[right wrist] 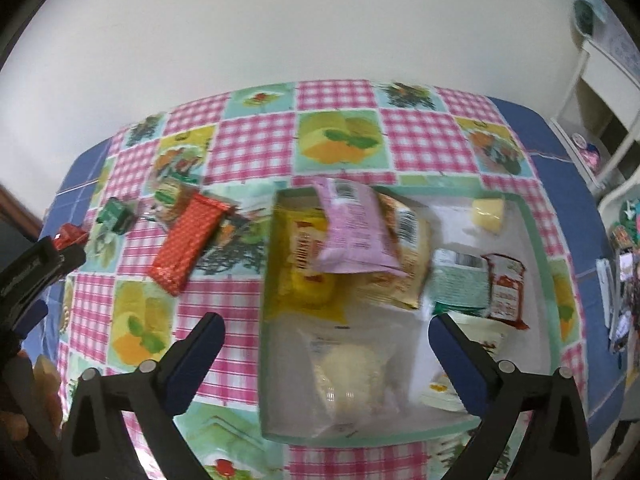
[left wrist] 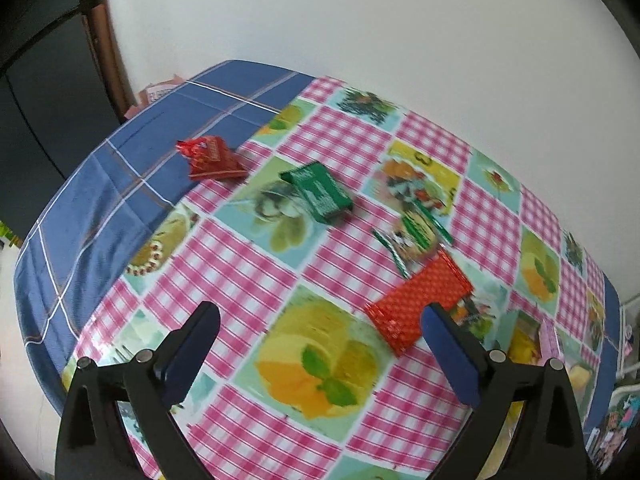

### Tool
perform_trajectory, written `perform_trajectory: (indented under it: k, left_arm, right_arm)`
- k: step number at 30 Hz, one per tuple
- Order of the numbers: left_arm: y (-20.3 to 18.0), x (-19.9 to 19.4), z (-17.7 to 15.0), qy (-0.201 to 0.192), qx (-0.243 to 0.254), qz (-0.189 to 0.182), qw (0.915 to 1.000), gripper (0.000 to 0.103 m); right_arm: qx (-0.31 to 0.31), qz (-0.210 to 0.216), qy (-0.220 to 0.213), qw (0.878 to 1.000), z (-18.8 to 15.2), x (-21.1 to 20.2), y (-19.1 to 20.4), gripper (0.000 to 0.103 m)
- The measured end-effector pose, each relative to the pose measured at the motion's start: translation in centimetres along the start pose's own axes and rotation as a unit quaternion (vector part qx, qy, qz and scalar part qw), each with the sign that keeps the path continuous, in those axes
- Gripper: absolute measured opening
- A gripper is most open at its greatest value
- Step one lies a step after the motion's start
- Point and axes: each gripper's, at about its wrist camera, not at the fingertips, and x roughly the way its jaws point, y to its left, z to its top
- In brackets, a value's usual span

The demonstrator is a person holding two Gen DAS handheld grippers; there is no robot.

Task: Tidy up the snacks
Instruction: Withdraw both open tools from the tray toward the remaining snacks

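Observation:
My left gripper (left wrist: 320,310) is open above the patterned tablecloth, nothing between its fingers. Beyond it lie a red dotted packet (left wrist: 420,304), a clear green-edged wrapper (left wrist: 416,236), a green packet (left wrist: 320,192) and a small red packet (left wrist: 212,158). My right gripper (right wrist: 326,320) is open over a white box with a mint rim (right wrist: 536,240). In the box a pink packet (right wrist: 352,232), blurred, lies tilted on a yellow packet (right wrist: 304,276), beside a green-white packet (right wrist: 460,280), a red sachet (right wrist: 506,288) and a clear bag (right wrist: 352,376). The red dotted packet (right wrist: 188,240) lies left of the box.
A blue checked cloth (left wrist: 100,200) covers the table's left end under the pink one. A white wall stands behind the table. A dark doorway and wooden frame (left wrist: 108,52) are at far left. White shelving (right wrist: 600,100) with small items stands at the right.

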Motion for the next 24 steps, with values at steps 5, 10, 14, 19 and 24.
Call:
perform_trajectory:
  k: [5, 10, 14, 19, 24]
  left_arm:
    - [1.4, -0.1, 0.7, -0.015, -0.010, 0.011, 0.9998, 0.100]
    - [2.3, -0.1, 1.4, -0.032, -0.010, 0.010, 0.9994, 0.100]
    - [2.5, 0.1, 1.8, -0.041, 0.001, 0.001, 0.9992, 0.101]
    - [2.5, 0.3, 2.7, -0.062, 0.015, -0.014, 0.9978, 0.101]
    - [1.4, 0.8, 3.5, -0.072, 0.044, -0.042, 0.9955, 0.101]
  right_arm:
    - [-0.012, 0.026, -0.026, 0.999, -0.2, -0.1, 2.2, 0.103]
    - [-0.015, 0.054, -0.038, 0.998, -0.1, 0.0, 3.9, 0.103]
    - [-0.014, 0.070, -0.038, 0.997, 0.2, 0.4, 4.9, 0.103]
    - [-0.013, 0.084, -0.048, 0.995, 1.2, 0.8, 5.9, 0.103]
    - [-0.004, 0.091, -0.050, 0.995, 2.1, 1.8, 6.0, 0.103]
